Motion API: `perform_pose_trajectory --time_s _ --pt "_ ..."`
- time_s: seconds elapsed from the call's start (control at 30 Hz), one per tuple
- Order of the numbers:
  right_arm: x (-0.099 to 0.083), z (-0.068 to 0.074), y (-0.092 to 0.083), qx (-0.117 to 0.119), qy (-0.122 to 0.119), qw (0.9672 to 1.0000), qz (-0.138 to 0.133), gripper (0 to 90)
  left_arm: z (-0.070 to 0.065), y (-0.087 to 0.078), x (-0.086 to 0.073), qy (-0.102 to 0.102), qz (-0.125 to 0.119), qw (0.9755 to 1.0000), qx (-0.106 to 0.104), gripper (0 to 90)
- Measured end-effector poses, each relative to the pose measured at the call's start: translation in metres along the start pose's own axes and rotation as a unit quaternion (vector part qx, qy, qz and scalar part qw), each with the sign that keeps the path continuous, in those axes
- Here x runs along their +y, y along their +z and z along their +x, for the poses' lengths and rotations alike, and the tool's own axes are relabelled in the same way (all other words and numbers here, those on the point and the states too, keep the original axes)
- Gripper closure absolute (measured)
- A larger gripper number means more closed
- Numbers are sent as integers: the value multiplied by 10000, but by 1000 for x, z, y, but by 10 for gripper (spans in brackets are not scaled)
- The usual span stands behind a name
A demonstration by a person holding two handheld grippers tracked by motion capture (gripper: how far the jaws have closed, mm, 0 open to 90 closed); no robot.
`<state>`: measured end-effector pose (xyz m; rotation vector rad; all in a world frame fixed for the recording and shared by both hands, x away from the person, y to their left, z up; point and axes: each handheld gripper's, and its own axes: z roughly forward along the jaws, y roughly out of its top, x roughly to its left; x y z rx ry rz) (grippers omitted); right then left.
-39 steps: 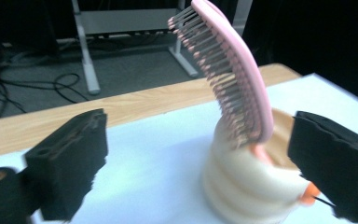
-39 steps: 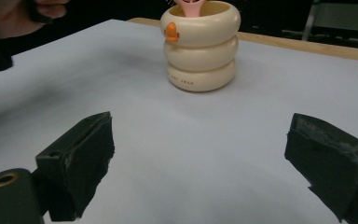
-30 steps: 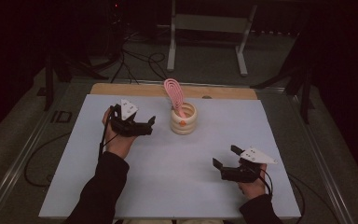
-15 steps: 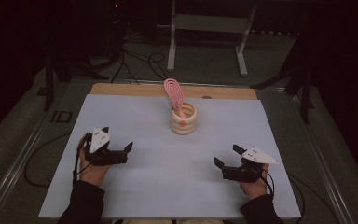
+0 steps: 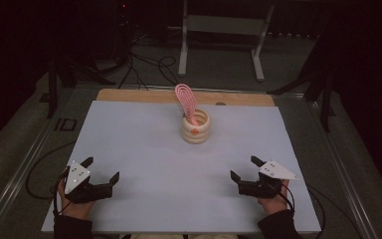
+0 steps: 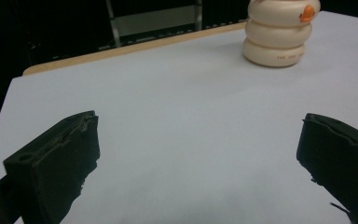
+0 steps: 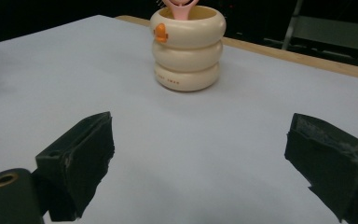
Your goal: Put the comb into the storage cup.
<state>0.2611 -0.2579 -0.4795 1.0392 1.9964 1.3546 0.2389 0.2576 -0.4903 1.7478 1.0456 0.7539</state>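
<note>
Table point(image 5: 144, 144) is covered by a big pale sheet, kinda bluish-white, with a strip of bare wood point(image 5: 129, 95) showing along the far edge. Sitting directly on the sheet, toward the far middle, is a cream holder point(image 5: 196, 128) shaped like three stacked rings (there's a little orange mark on its side). It stands upright, and some small print runs along its bottom ring in the right gripper view.
</note>
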Motion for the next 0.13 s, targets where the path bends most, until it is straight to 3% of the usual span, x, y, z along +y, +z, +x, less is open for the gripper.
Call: perform_pose_trajectory --time_s 0.13 --pt "-2 0 0 -87 -151 9998 92 80 1 5 -3 -71 74 9999 25 2"
